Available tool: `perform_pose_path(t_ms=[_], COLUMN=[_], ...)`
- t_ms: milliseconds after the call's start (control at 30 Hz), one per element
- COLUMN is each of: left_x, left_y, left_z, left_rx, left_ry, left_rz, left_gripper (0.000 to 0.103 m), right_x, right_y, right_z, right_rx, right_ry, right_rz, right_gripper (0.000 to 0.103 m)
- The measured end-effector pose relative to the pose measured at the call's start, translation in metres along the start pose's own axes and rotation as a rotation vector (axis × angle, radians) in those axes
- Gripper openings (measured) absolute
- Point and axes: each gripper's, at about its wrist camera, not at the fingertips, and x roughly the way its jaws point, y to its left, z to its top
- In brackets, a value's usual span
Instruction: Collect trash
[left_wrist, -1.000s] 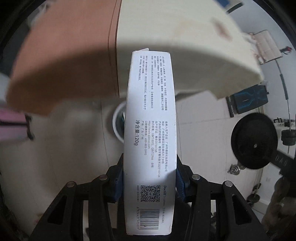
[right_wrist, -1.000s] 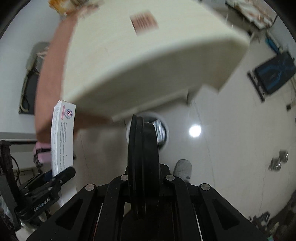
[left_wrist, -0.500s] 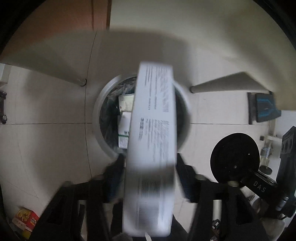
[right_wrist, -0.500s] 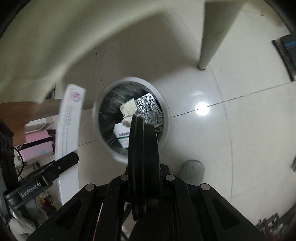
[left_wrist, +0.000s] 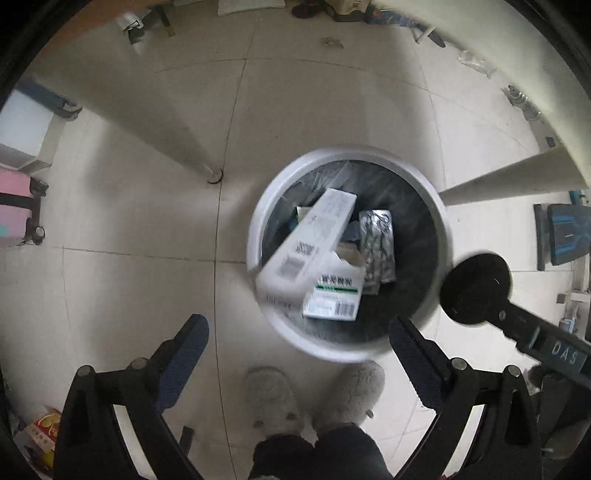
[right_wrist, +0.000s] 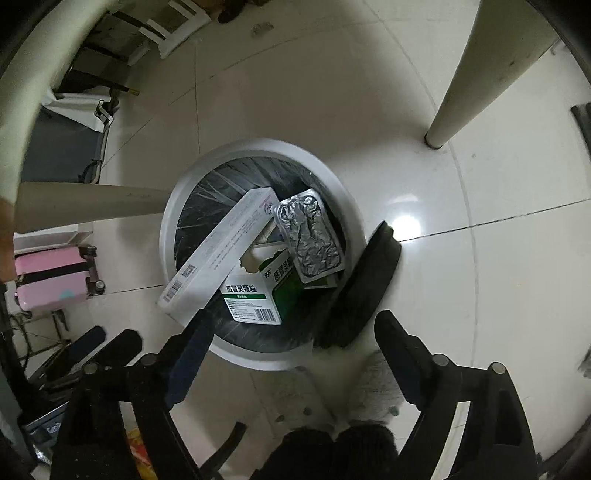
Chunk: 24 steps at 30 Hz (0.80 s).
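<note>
Both tongs (left_wrist: 297, 338) (right_wrist: 291, 332) just opened (empty), one long box (left_wrist: 310, 247) and one black disc (right_wrist: 360, 291) dropped at the bin (left_wrist: 258, 221).

Bin (left_wrist: 255, 236): round, white rim, black liner, stood on tiled floor.
Long box (left_wrist: 314, 240): white, printed with barcode, lay slanted, one end over the rim.
Green box (right_wrist: 258, 291): white and green, torn open on top, inside bin.
Blister pack (right_wrist: 310, 236): crumpled silver foil, on top.
Disc (right_wrist: 362, 288): black, on edge at rim.
</note>
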Motion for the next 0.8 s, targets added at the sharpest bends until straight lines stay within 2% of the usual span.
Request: perform_pose_path(t_ms=[33,233,400,500,633,800], left_x=[-0.007,-0.062,-0.133,-0.172,-0.238,-0.318], left_y=[0.012,0.004,-0.002,-0.007,-0.012,-0.017], left_z=[-0.003,-0.022,-0.039,-0.050,-0.068,-0.092], left_rx=[-0.002,0.014,-0.004,0.009,0.033,0.060], left_ry=[-0.003,-0.052,-0.072,-0.081,-0.100,-0.134], left_rz=[0.002,0.032,0.037,0.028,0.028,-0.001], left_gripper=[0.100,0.100,0.100,0.100,0.100,0.100], right_x=[-0.008,-0.067,-0.136,-0.182,-0.243,-0.336], right_y=[0.002,0.013,0.029,0.041,0.056,0.072], right_z=[-0.003,-0.024,-0.046,-0.062,-0.083,-0.118], right_rx=[-0.004,-0.030,-0.074,-0.087,-0.093,-0.093], right_ry=[-0.006,-0.072,-0.133,-0.154,-0.172,-0.203], right_rz=[0.002,-0.044,-0.156,-0.208,-0.228,-0.202], right_gripper=[0.091,0.097,0.097,0.102,0.102,0.102])
